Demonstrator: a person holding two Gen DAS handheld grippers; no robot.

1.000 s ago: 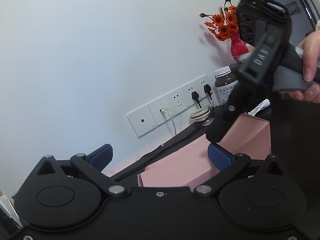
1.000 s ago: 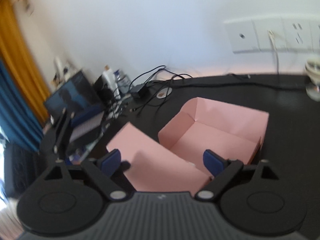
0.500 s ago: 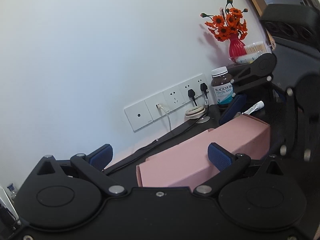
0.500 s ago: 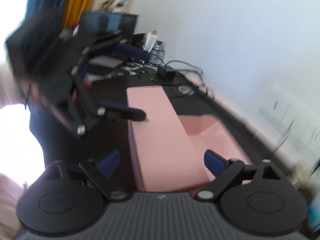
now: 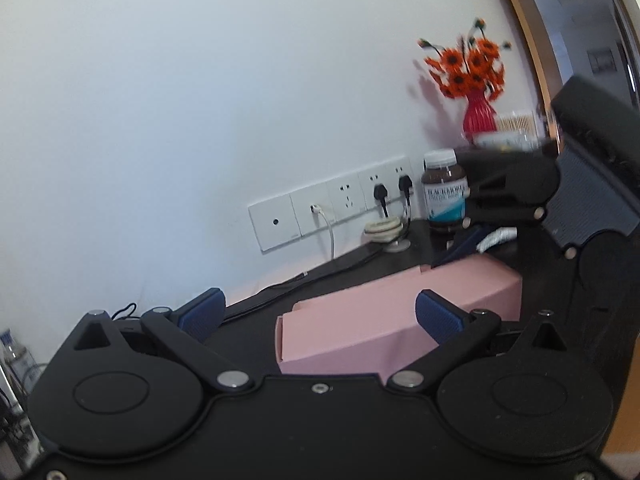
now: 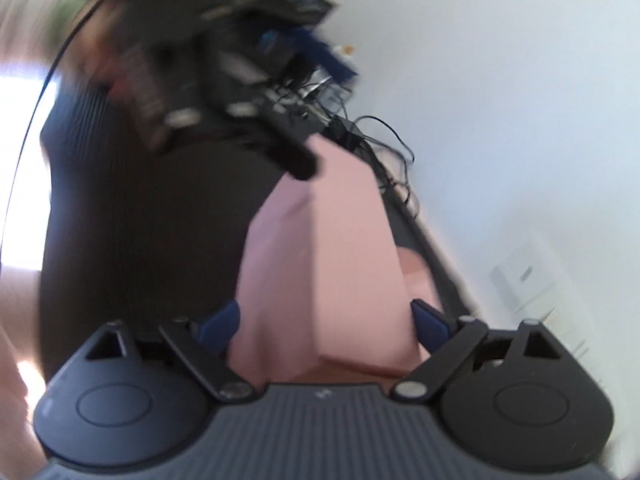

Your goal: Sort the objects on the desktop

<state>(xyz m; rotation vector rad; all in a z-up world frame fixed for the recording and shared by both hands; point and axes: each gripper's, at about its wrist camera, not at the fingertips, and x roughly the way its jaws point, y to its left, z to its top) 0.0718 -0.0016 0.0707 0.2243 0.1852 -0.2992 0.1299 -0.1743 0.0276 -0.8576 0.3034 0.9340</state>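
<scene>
A pink cardboard box lies on the black desk, its lid down. My left gripper is open, and its pads stand wide at the box's near end without touching it. In the right wrist view the same pink box runs away between the blue pads of my right gripper, which is open and straddles its near end. Blur hides whether the pads touch it. One of the right gripper's fingers shows behind the box's far end. A blurred left gripper finger hangs over the box's other end.
Against the wall stand a brown supplement bottle, a red vase of orange flowers and a coiled roll under the plugged sockets. A white tube lies by the bottle. Cables and a person's dark clothing fill the other end.
My right gripper has rolled over, dropped from above the box and now straddles its end. The box's lid, open before, now lies shut. My left gripper shifted slightly.
</scene>
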